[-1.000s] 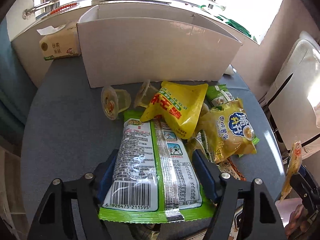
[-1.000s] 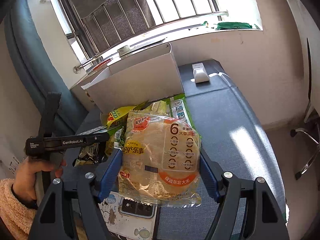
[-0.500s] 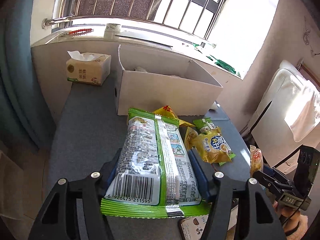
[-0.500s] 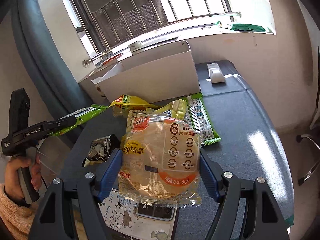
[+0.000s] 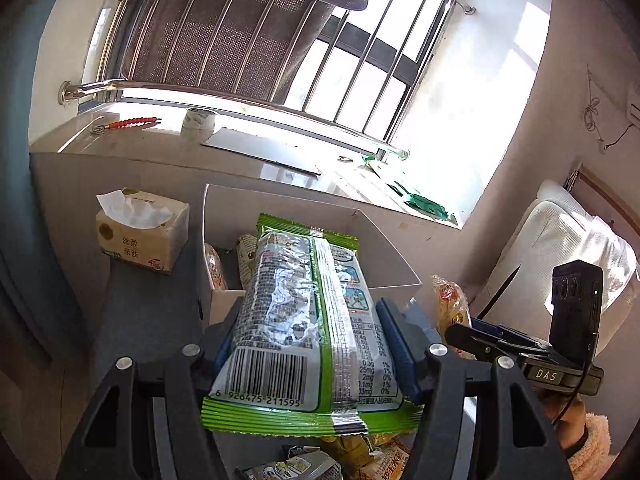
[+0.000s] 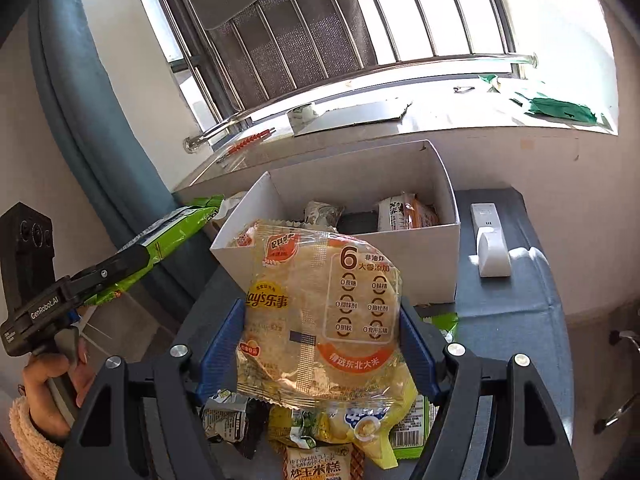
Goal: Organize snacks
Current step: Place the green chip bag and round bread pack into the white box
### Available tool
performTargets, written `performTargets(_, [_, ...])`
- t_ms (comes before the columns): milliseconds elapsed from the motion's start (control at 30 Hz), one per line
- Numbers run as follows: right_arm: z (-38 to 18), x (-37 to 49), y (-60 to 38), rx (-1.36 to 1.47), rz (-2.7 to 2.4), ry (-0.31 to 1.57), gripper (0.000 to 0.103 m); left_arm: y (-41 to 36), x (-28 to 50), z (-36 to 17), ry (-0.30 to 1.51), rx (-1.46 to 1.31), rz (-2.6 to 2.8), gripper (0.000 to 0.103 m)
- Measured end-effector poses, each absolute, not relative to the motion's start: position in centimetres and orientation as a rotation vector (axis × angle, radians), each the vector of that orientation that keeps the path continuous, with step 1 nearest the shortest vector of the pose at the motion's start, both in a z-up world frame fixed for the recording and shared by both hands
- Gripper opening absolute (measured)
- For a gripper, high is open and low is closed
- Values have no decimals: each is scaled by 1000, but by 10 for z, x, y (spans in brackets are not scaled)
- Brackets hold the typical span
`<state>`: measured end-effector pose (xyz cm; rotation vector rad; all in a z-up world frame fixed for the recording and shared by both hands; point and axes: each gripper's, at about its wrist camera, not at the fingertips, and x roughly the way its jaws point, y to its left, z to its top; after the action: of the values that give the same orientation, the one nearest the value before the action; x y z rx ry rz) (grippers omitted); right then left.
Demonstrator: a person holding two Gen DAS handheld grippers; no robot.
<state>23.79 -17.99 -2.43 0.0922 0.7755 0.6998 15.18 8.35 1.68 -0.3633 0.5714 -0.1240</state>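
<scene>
Left tool (image 5: 310, 344): blue pads clamped on the sides of a green snack bag (image 5: 304, 320), barcode end nearest the camera, held in the air in front of the white box (image 5: 394, 264); its jaws have just been closing a little on the bag. Right tool (image 6: 320, 348): pads gripping a clear rice cracker pack (image 6: 320, 312), likewise raised before the box. Inside the box lie several wrapped snacks (image 6: 408, 214). Below both tools, loose snack packets (image 6: 320, 432) rest on the grey desk (image 6: 508, 312). A tissue pack (image 5: 142, 236) stands left of the box; a white remote (image 6: 490, 238) lies to its right.
</scene>
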Motion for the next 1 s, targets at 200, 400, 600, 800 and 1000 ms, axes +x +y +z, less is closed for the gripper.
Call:
performTargets(200, [-9, 332, -139, 88, 689, 865, 79, 91, 235, 25, 554, -414, -97, 68])
performTargets(400, [-12, 391, -112, 30, 641, 908, 79, 96, 288, 23, 588, -392, -22, 73])
performTargets(600, [-20, 398, -121, 102, 615, 908, 103, 112, 293, 1, 682, -442, 17, 103])
performTargets(800, [-7, 375, -145, 146, 623, 862, 103, 119, 254, 14, 649, -428, 5, 103])
performTargets(1000, [15, 323, -174, 196, 697, 774, 103, 108, 195, 41, 578, -355, -50, 103])
